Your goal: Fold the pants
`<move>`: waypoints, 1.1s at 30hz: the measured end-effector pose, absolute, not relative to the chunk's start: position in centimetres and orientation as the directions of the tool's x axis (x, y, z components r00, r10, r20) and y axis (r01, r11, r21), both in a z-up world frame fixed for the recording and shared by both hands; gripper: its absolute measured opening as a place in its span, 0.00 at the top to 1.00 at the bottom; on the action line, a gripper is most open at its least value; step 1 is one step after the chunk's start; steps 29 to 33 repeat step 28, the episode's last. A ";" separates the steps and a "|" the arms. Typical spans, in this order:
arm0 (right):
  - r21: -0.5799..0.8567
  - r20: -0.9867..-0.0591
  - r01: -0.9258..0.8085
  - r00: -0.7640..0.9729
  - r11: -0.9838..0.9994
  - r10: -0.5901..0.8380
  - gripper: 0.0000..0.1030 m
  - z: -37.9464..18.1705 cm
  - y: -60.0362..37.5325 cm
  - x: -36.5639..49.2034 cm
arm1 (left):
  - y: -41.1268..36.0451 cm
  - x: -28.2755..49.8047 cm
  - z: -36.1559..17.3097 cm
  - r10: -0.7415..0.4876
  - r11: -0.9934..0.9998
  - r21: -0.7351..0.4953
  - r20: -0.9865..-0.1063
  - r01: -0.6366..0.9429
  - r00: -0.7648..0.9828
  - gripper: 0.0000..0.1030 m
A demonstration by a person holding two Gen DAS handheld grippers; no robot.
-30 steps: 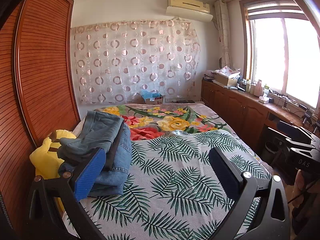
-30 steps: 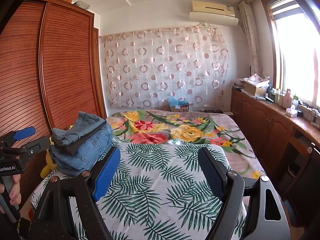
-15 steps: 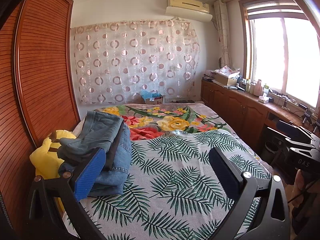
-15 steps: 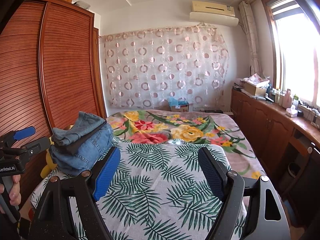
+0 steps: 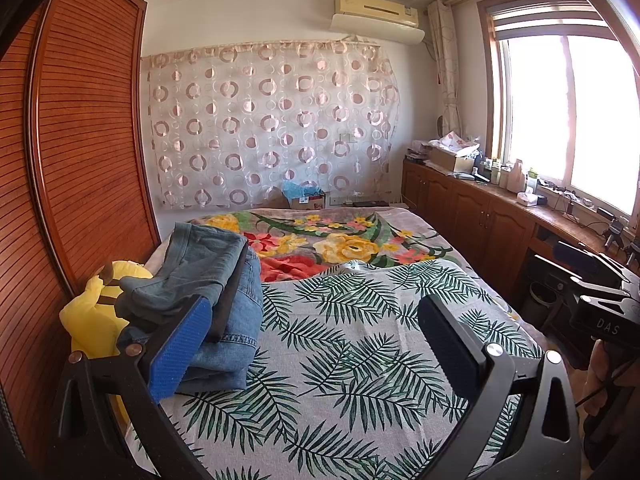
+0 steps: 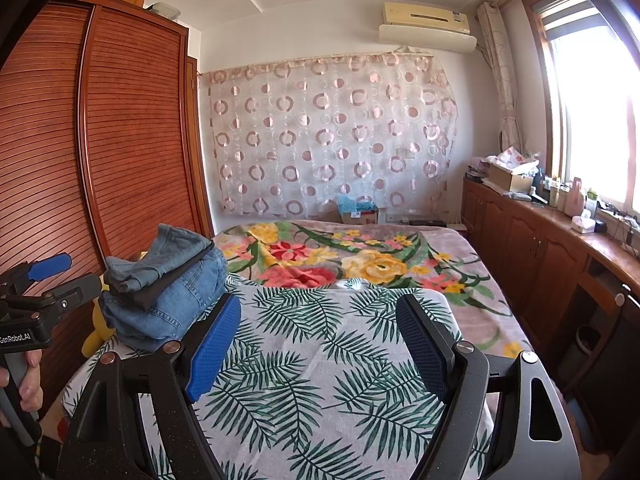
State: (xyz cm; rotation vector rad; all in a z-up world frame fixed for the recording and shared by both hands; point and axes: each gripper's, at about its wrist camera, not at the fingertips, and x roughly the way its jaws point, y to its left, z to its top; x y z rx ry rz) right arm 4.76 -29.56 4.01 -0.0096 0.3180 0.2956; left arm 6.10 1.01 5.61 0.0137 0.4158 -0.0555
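A stack of folded denim pants (image 5: pixel 208 280) lies at the left edge of the bed, on the leaf-print sheet (image 5: pixel 340 360); it also shows in the right wrist view (image 6: pixel 168 284). My left gripper (image 5: pixel 312 320) is open and empty, held above the sheet just right of the stack. My right gripper (image 6: pixel 320 328) is open and empty over the middle of the sheet. The left gripper's body (image 6: pixel 28 300) shows at the left edge of the right wrist view. The right gripper's body (image 5: pixel 600 300) shows at the right edge of the left wrist view.
A yellow plush toy (image 5: pixel 96 312) sits between the stack and the wooden wardrobe (image 5: pixel 80 160) on the left. A floral blanket (image 5: pixel 340 240) covers the far half of the bed. Wooden cabinets (image 5: pixel 480 220) with clutter run along the right under the window.
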 end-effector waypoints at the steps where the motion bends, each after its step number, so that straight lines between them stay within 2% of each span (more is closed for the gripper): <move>1: 0.036 -0.309 -0.288 0.907 0.957 0.285 0.21 4.0 -29.6 4.8 | 1.0 6.1 5.6 -0.052 0.998 0.002 -0.404 0.057 0.914 0.00; 33: 0.037 -0.306 -0.289 0.908 0.957 0.286 0.21 4.1 -29.8 4.6 | 1.0 6.1 5.5 -0.051 0.998 0.003 -0.403 0.057 0.914 0.00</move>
